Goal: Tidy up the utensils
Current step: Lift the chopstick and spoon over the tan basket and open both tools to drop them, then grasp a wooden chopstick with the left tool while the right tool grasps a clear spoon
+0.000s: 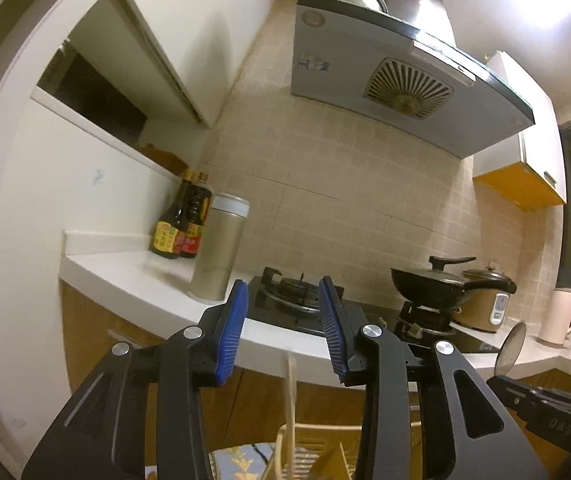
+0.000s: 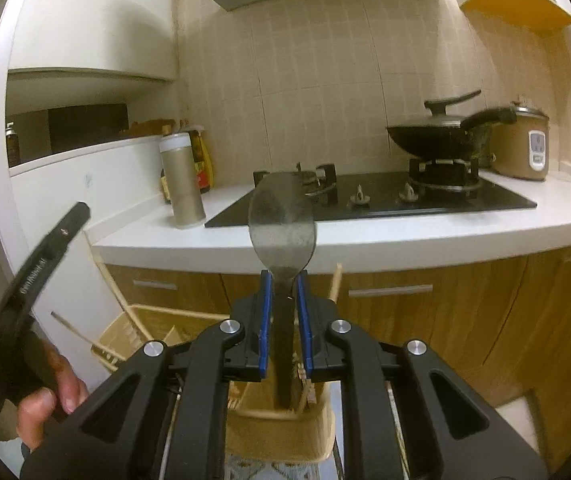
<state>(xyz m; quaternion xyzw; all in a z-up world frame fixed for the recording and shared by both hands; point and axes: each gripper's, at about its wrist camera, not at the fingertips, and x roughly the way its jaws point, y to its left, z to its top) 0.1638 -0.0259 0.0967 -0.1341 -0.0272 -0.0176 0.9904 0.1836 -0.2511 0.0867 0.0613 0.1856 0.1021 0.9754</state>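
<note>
My right gripper is shut on the handle of a dark grey spatula, blade up, held in front of the counter edge. The handle's lower end hangs over a tan utensil holder below the gripper. A wooden dish rack stands to its left, with chopsticks sticking up behind the gripper. My left gripper is open and empty, tilted upward toward the stove, above the rack. The spatula's blade and the right gripper's body show at the right edge of the left wrist view.
A white counter carries a black gas hob, a lidded black wok, a rice cooker, a tall tin canister and sauce bottles. Wooden cabinet fronts lie below. A range hood hangs above. A kettle stands far right.
</note>
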